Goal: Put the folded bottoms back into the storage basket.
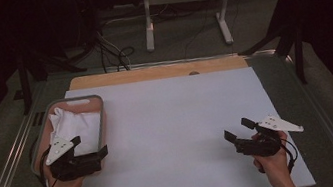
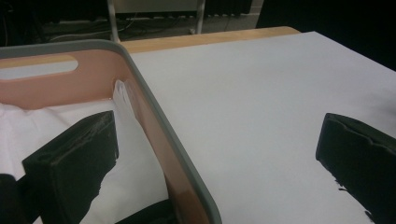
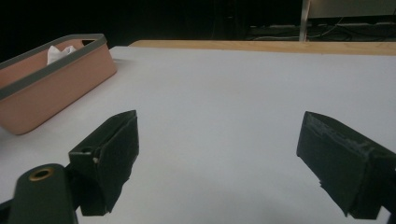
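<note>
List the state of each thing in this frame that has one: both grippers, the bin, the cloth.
left gripper: open, jaws straddling the bin's near right wall, one inside and one outside, gripping nothing.
right gripper: open, empty, over bare white mat.
bin: upright on the mat's left side, no lid.
white cloth: crumpled inside the bin, lying loose.
white mat: flat on the table.

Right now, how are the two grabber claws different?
The left gripper straddles the pink bin's wall, one jaw inside over the white cloth; the right gripper has nothing between its jaws, just the bare white tabletop beneath. The left points toward the table's middle; the right angles toward the bin. Both are black and open.
</note>
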Demonstrator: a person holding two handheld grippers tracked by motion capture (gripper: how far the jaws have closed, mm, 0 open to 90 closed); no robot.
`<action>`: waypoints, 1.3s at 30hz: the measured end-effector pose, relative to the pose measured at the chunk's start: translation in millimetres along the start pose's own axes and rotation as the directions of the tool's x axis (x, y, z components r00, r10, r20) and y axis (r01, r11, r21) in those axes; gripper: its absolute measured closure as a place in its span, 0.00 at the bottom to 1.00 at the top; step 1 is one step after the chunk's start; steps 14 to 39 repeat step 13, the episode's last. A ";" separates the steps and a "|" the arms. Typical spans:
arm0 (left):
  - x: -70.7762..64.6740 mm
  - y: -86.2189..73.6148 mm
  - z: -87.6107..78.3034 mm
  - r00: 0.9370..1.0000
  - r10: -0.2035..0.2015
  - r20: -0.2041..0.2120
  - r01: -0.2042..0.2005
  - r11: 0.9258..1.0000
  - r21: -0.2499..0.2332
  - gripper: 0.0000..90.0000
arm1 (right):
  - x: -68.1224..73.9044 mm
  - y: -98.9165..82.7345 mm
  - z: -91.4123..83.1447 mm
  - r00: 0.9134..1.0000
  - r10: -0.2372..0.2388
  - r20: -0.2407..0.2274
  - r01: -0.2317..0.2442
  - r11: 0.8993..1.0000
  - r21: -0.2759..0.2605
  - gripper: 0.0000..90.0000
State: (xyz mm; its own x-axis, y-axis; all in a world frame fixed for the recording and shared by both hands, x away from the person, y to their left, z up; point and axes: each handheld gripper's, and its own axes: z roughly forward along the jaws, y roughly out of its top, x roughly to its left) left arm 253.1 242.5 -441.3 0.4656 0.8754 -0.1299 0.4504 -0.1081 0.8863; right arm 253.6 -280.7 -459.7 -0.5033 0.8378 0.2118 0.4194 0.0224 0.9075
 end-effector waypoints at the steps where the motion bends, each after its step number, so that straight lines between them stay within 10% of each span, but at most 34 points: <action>1: 0.2 0.1 -0.3 1.000 0.001 0.000 -0.001 1.000 -0.003 0.00 | -0.3 0.0 -0.1 1.000 0.002 -0.002 -0.002 1.000 0.000 0.14; 39: 0.6 -1.3 1.1 1.000 -0.001 0.004 0.001 1.000 0.000 0.00 | -2.7 -1.0 0.3 1.000 0.006 0.006 -0.006 1.000 0.003 0.14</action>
